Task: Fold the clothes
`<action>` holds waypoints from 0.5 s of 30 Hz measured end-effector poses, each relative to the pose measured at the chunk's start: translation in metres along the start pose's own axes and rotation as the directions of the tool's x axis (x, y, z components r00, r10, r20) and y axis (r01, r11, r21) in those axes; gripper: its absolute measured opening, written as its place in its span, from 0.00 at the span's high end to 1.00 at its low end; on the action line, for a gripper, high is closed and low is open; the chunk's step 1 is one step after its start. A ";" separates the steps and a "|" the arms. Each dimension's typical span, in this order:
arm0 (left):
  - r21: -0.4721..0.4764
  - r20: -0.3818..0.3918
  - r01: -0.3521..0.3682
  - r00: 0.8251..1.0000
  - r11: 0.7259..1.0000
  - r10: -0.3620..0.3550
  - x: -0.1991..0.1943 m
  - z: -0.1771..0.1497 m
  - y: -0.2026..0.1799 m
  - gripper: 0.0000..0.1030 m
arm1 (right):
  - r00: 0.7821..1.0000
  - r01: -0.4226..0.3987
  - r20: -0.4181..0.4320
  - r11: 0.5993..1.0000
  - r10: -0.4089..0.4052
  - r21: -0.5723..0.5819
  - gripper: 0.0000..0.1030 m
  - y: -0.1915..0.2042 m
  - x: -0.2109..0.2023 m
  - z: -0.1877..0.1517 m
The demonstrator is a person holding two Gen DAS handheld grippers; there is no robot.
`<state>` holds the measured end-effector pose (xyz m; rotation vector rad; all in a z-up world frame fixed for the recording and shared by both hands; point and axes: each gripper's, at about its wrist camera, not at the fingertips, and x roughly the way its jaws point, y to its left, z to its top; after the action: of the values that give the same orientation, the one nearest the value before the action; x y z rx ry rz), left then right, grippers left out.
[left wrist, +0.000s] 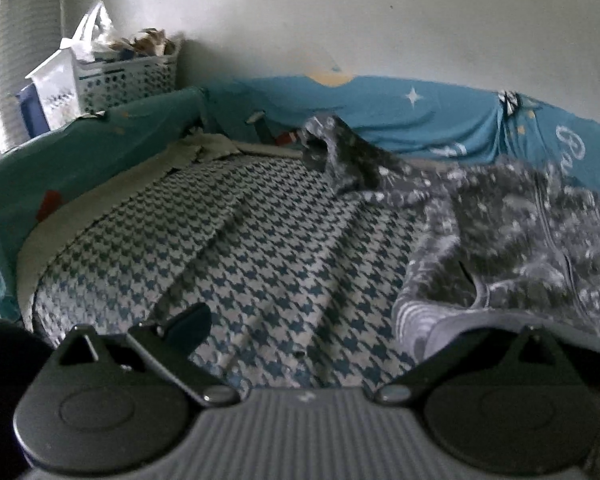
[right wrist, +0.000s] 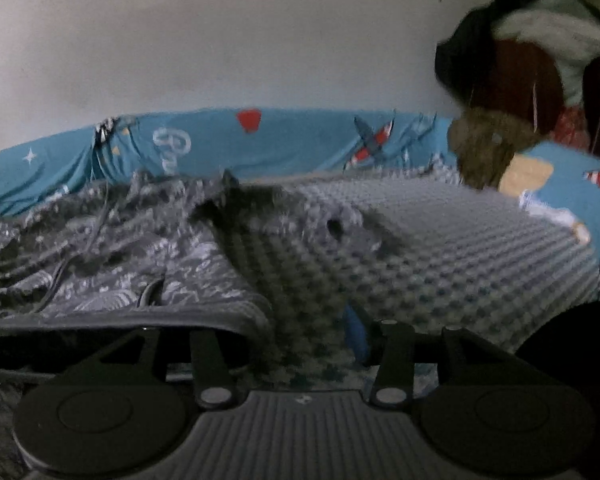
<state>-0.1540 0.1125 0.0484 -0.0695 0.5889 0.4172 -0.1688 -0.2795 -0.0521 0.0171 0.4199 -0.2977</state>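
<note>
Here's the grey patterned garment [left wrist: 520, 240], spread flat on the houndstooth blanket [left wrist: 280, 240], and it sits squarely between the 2 claws. From the left gripper [left wrist: 332, 328] it lies at about 2 o'clock. Its jaws stand wide apart with only blanket between them. The right-hand finger sits right at the ribbed hem, though I can't tell whether it touches.

Over to the right wrist view: from the right gripper [right wrist: 284, 336] the garment [right wrist: 120, 248] sits at 10 o'clock. The dark hem band drapes across in front of that claw's left-hand finger. These jaws are parted too, nothing pinched, just blanket [right wrist: 460, 248] showing in the gap.

Now the axis. The zip runs from 6 towards 12 in the left view, straight away from the person, so the long axis points at the blue cot bumper [left wrist: 380, 104] and the hem lies crosswise along the near edge. A sleeve pokes up at 12 o'clock, a little left of the body.

My read: both claws are about equally close to the hem, 1 at each end. Each would need to shift inward, left claw towards 3, right towards 9, to bite its hem corner before folding away along the zip line.
</note>
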 end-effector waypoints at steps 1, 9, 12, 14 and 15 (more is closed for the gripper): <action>-0.008 -0.011 -0.001 1.000 1.000 0.001 0.001 0.001 0.001 0.00 | 1.000 0.007 0.021 1.000 -0.006 -0.008 0.57 0.001 -0.005 0.000; -0.024 -0.164 0.066 0.984 0.998 -0.069 0.017 -0.002 -0.002 0.00 | 0.980 -0.065 -0.187 0.997 0.073 0.049 0.56 -0.006 0.004 -0.005; -0.006 -0.177 0.079 0.981 0.997 -0.079 0.013 -0.004 -0.006 0.00 | 0.973 -0.082 -0.212 0.994 0.095 0.071 0.52 -0.008 -0.003 -0.008; 0.001 -0.188 0.079 0.979 0.997 -0.077 0.010 -0.006 -0.007 0.00 | 0.967 -0.091 -0.230 0.992 0.110 0.089 0.52 -0.010 -0.009 -0.010; 0.000 -0.194 0.077 0.978 0.997 -0.076 0.009 -0.009 -0.008 0.00 | 0.964 -0.090 -0.241 0.991 0.113 0.103 0.51 -0.012 -0.012 -0.011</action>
<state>-0.1490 0.1066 0.0354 -0.1266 0.7771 0.3353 -0.1868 -0.2867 -0.0573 0.1661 0.6505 -0.2136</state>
